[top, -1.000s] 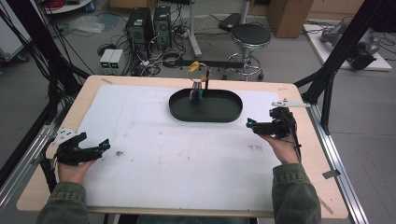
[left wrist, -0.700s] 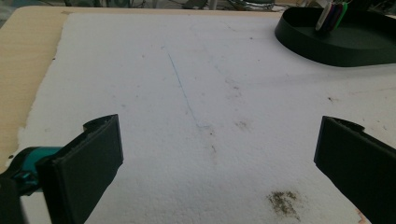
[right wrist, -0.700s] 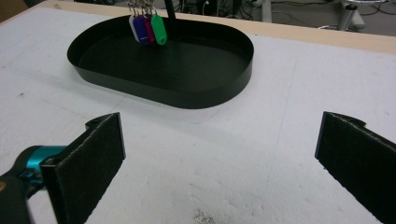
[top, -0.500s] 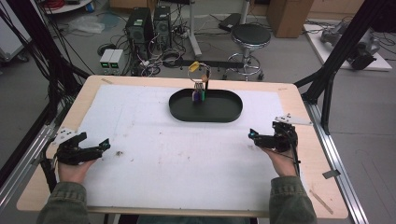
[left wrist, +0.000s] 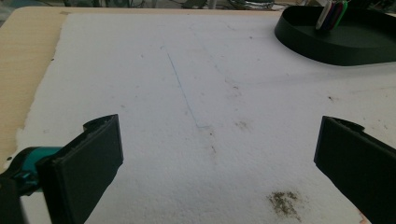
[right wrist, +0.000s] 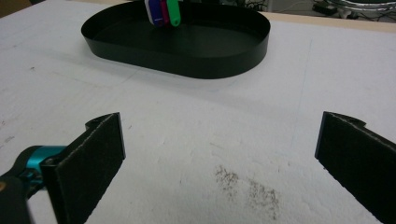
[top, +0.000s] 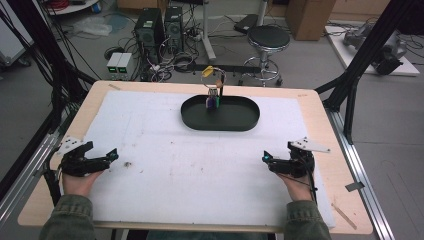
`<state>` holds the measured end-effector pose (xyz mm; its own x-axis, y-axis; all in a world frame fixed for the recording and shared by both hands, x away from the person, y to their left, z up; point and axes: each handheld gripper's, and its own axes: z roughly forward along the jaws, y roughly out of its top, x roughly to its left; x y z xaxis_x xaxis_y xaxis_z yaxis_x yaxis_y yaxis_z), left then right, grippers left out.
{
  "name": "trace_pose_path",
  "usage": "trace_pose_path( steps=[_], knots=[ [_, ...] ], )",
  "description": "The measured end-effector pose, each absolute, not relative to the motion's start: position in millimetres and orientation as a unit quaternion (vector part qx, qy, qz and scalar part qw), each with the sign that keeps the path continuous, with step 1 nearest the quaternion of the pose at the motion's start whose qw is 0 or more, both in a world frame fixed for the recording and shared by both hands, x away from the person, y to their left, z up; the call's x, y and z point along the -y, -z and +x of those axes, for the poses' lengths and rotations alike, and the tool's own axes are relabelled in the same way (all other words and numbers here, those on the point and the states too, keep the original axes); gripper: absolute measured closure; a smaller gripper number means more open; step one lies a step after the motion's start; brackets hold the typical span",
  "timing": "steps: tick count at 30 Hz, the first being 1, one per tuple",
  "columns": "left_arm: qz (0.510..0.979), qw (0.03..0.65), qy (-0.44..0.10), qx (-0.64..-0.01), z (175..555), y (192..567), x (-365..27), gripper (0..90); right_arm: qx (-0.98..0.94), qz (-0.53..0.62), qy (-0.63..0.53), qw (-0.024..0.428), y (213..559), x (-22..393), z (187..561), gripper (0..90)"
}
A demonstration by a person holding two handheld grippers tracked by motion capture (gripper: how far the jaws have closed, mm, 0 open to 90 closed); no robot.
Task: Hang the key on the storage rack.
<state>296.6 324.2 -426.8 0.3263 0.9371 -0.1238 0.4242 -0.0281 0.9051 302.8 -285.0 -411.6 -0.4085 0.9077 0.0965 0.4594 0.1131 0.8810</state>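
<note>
A black oval tray (top: 230,122) lies at the far middle of the white mat, also seen as the tray (left wrist: 345,49) and the tray (right wrist: 196,60). Coloured key tags (top: 212,102) hang from a small stand at its back edge, the tags (right wrist: 161,11) white, blue, magenta and green. My left gripper (top: 111,156) rests near the table's left front, open, with nothing between its jaws (left wrist: 219,158). My right gripper (top: 266,160) sits at the right front, open and empty too (right wrist: 219,158).
The white mat (top: 200,165) covers most of the wooden table (top: 345,200). Dark smudges mark the mat (left wrist: 285,203) close to each gripper. A stool (top: 267,37), computer cases and cables stand on the floor beyond the far edge. Black frame posts flank both sides.
The right gripper has drawn back toward the front edge of the table and lowered to the mat. The left gripper has stayed where it was.
</note>
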Motion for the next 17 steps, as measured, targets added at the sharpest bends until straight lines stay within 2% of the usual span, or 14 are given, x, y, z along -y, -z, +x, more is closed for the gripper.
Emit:
trace_pose_path(
  steps=[17],
  knots=[
    [0.666,0.472,-0.270,-0.511,297,427,-322,1.7,-0.694,0.479,-0.458,0.280,410,285,288,0.6]
  ],
)
